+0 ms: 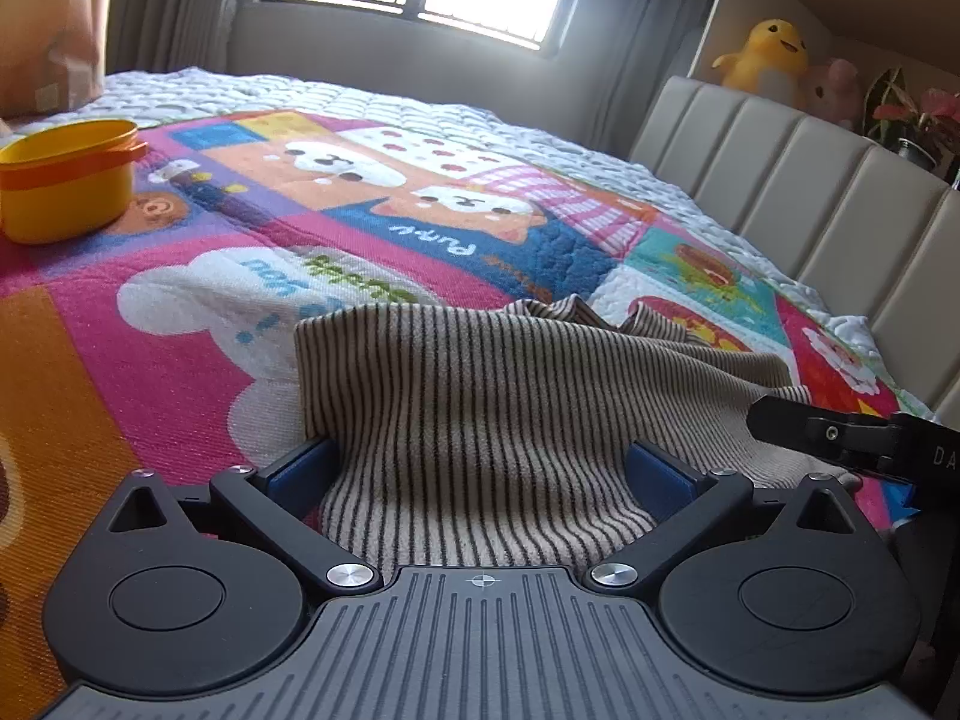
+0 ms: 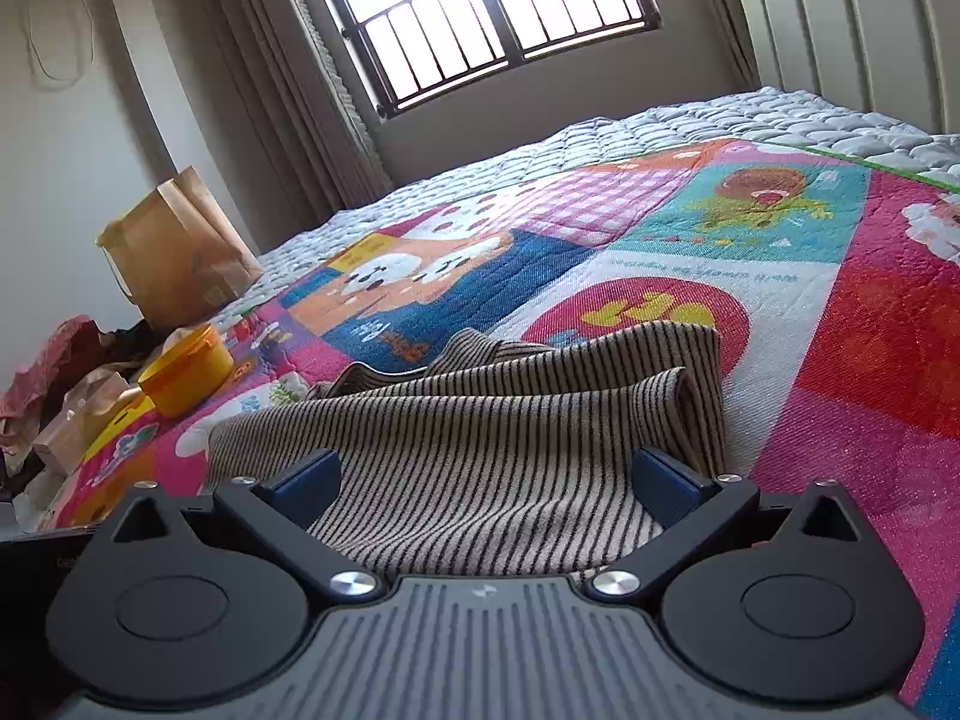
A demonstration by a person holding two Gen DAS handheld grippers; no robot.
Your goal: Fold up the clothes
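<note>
Your yellow plastic tub (image 1: 66, 180), round with an orange band, stands on the mat; its contents cannot be seen. A brown paper bag (image 2: 174, 246) stands upright at the bed's far edge, contents likewise hidden. The striped garment (image 1: 480, 414), a soft ribbed knit in beige with dark lines, lies folded on the colourful woven cartoon mat (image 1: 180, 324), directly ahead of both tools. Your left gripper (image 1: 483, 468) is spread wide, the cloth between its blue pads (image 1: 300, 474), not clamped. Your right gripper (image 2: 486, 474) is equally wide, gripping nothing.
</note>
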